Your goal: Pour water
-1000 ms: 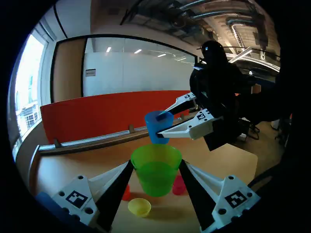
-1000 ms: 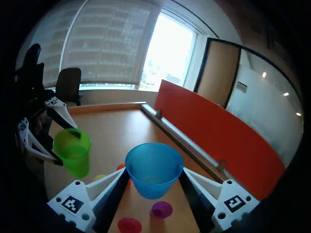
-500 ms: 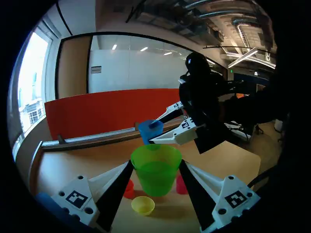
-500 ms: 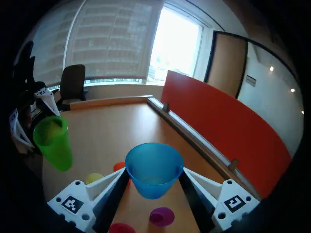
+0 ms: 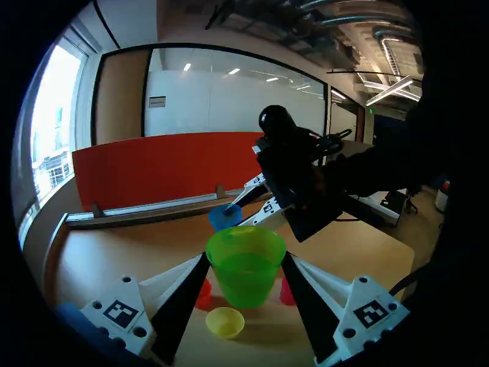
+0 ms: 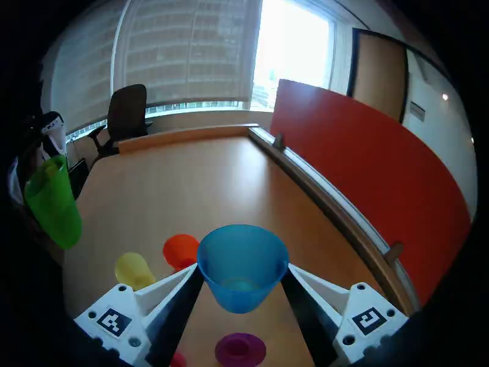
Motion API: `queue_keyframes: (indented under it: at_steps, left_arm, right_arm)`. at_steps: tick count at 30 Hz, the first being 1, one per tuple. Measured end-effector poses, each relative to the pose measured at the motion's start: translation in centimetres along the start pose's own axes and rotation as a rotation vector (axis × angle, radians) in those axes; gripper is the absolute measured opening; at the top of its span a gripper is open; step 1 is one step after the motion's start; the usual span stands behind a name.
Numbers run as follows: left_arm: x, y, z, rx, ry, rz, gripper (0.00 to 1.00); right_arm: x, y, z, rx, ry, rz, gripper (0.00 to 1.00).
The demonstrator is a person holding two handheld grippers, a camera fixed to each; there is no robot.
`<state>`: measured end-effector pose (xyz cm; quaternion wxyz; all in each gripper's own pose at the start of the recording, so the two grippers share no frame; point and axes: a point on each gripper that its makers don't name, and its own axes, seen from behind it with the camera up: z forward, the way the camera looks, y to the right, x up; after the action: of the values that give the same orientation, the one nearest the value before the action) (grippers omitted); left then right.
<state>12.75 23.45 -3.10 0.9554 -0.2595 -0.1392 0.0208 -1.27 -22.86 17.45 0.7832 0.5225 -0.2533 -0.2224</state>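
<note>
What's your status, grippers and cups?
Left gripper shut on green cup. Right gripper shut on blue cup, upright. Yellow cup and orange cup on table below, not in the way.

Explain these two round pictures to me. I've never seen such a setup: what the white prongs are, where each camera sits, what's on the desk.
No robot here: a person holds a two-finger gripper in each hand, and a fisheye camera rides on each, looking along its white fingers, your prongs. The left gripper view shows the left gripper clamped on a green cup. The right gripper view shows the right gripper clamped on a blue cup. On the wooden desk stand a small yellow cup, an orange cup and a purple cup.
</note>
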Motion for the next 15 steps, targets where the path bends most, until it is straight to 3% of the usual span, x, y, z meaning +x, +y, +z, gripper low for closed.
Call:
queue_keyframes:
  at_steps: [15]
  left_arm:
    - [-0.7, -0.7, 1.5, 0.03, -0.02, -0.026, 0.86]
  right_arm:
    - [-4.1, 1.5, 6.5, 0.113, -0.13, -0.003, 0.89]
